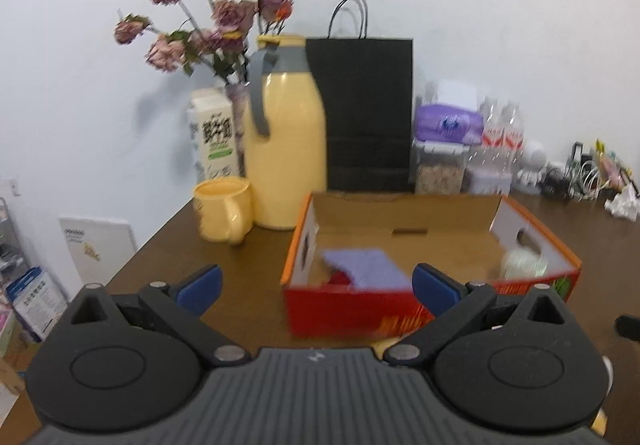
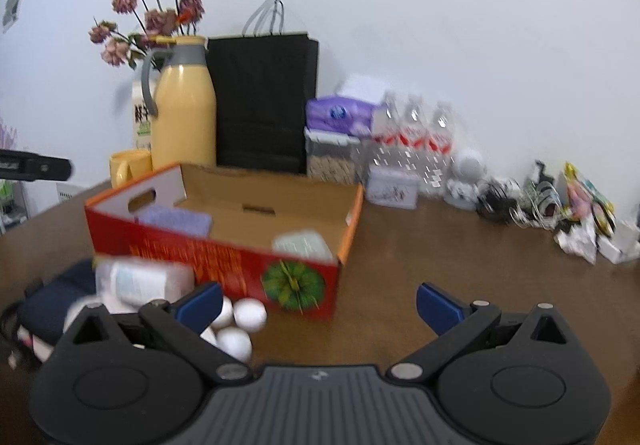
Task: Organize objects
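A red and orange cardboard box (image 1: 348, 309) (image 2: 208, 257) stands open on the brown table. Inside it lie a lilac cloth (image 1: 364, 265) (image 2: 176, 220), a small red item (image 1: 340, 279) and a pale green pack (image 1: 522, 263) (image 2: 302, 243). My left gripper (image 1: 318, 285) hovers open just in front of the box's near wall, nothing between its fingers. My right gripper (image 2: 320, 303) is open and empty at the box's right front corner. Several white balls (image 2: 240, 325), a white wrapped pack (image 2: 140, 283) and a dark pouch (image 2: 56, 305) lie on the table left of the right gripper.
Along the wall stand a yellow jug (image 1: 284, 149), a yellow mug (image 1: 222, 209), a milk carton (image 1: 214, 137), dried flowers (image 1: 216, 13), a black paper bag (image 1: 368, 113), a purple tissue pack (image 1: 448, 123), water bottles (image 2: 416, 141) and small clutter (image 2: 560, 205). The table's left edge (image 1: 132, 261) drops to the floor.
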`<state>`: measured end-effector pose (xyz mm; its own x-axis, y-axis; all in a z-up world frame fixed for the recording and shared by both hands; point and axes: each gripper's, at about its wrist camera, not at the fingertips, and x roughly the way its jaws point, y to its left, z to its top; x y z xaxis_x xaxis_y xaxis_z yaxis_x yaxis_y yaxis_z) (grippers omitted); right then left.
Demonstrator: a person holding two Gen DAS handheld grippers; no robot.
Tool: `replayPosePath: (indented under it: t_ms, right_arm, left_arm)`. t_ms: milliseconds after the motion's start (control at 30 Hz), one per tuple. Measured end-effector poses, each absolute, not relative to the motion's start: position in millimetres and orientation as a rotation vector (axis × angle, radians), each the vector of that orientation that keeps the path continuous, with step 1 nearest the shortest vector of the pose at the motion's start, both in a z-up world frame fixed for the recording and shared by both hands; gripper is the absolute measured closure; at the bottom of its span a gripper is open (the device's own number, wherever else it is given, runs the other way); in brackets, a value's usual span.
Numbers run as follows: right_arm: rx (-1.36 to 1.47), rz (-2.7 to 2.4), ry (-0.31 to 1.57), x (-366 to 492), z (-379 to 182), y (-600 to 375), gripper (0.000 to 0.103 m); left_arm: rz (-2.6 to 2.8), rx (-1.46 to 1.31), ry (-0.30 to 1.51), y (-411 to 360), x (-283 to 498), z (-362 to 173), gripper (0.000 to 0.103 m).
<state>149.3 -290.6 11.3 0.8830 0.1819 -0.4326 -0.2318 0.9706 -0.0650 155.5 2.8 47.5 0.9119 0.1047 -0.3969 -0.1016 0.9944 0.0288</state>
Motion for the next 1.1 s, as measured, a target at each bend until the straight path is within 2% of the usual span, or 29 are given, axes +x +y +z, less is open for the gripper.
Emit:
replayPosePath:
  t_ms: [267,567,700,800,1000,1100]
  right_arm:
    - [-0.096,0.19,0.537,124,-19,-309,0.0]
    - [-0.074,0.214,0.563,110,-33,-307,0.001]
    - [-0.076,0.234,0.571,112,-35,-300,0.01]
    - [-0.08,0.255,0.568,116,-33,-294,0.023]
    - [-0.108,0.291,0.588,129,-35,-277,0.031]
    - [-0.111,0.278,0.609,137,-41,-270,0.045]
  left_arm:
    - [0.139,-0.036,0.471,17,126,26,0.0]
    - [0.164,-0.106,0.541,27,101,6,0.0]
    - [0.167,-0.116,0.545,29,96,4,0.0]
    - [0.173,-0.122,0.541,30,94,5,0.0]
    - [0.175,-0.13,0.548,32,93,3,0.0]
    - [0.172,-0.127,0.553,33,93,2,0.0]
